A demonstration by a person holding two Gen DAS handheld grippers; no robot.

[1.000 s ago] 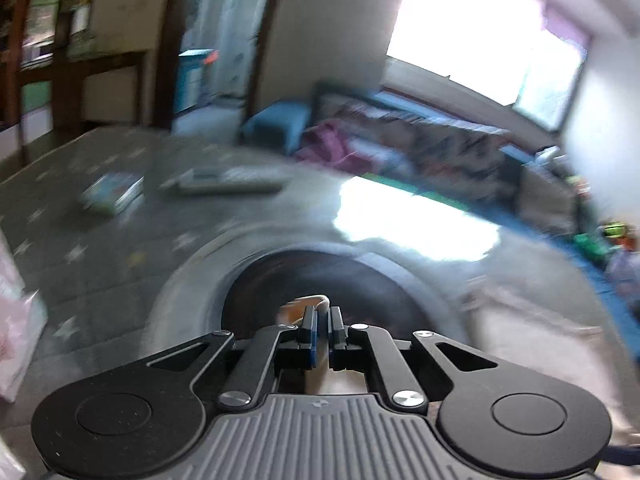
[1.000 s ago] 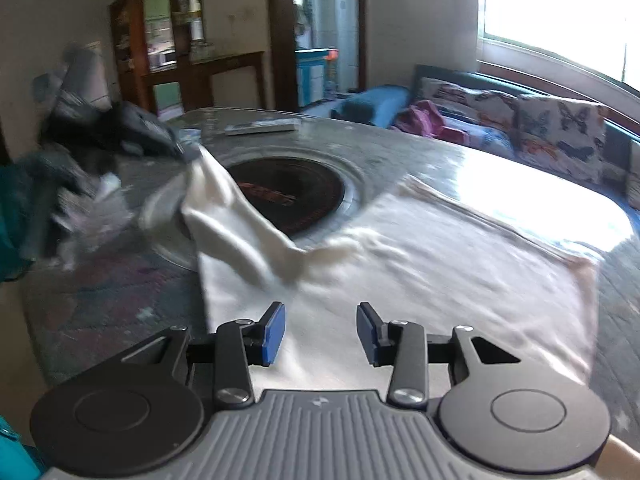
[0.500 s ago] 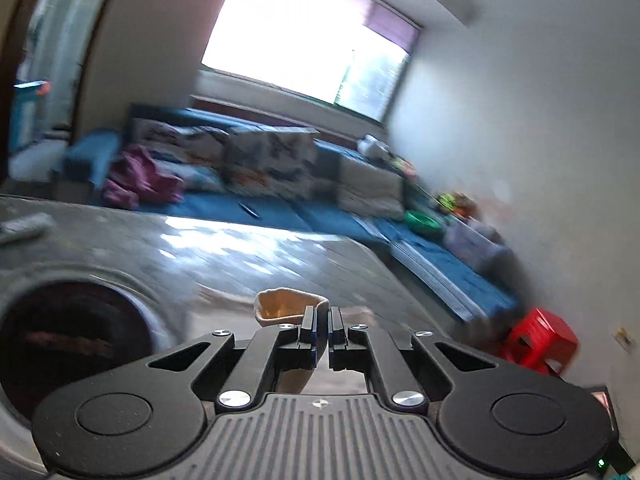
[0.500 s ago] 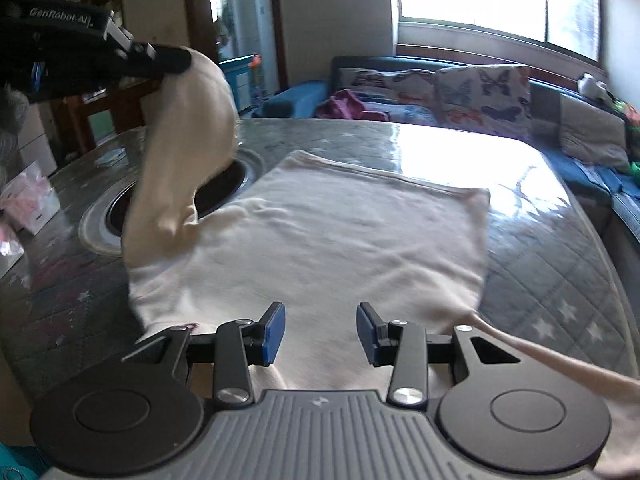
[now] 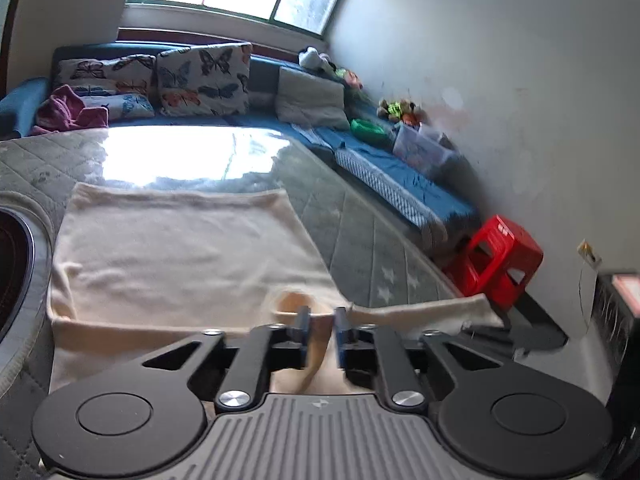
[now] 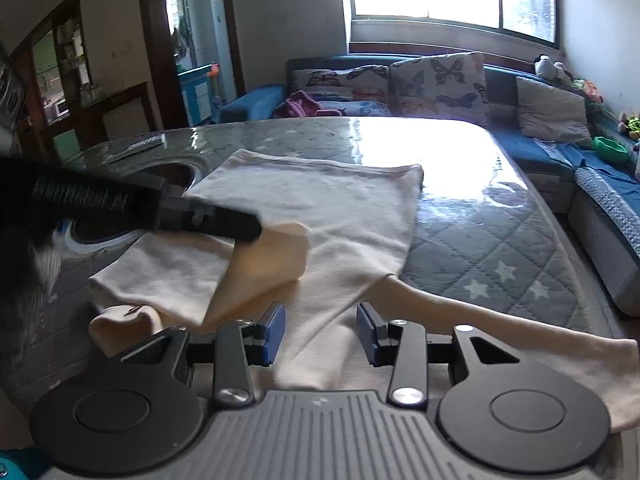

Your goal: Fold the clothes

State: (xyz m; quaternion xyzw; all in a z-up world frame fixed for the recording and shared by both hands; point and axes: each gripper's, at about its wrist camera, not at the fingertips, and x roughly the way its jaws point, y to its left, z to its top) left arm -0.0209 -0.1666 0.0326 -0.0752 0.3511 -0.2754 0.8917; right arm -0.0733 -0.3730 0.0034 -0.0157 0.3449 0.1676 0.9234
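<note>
A cream long-sleeved garment lies spread on the quilted grey table; it also shows in the left wrist view. My left gripper is over the garment's near part with its jaws slightly apart, and the sleeve lies between them. In the right wrist view the left gripper holds that folded sleeve low over the garment's body. My right gripper is open and empty just above the garment's near edge. The other sleeve trails to the right.
A round dark recess sits in the table at the left. A remote lies at the table's far side. A blue sofa with butterfly cushions runs behind and right. A red stool stands on the floor.
My left gripper has swung the sleeve from the left over the garment's body and lowered it, and its jaws have parted a little. The right gripper has stayed open near the front edge.
</note>
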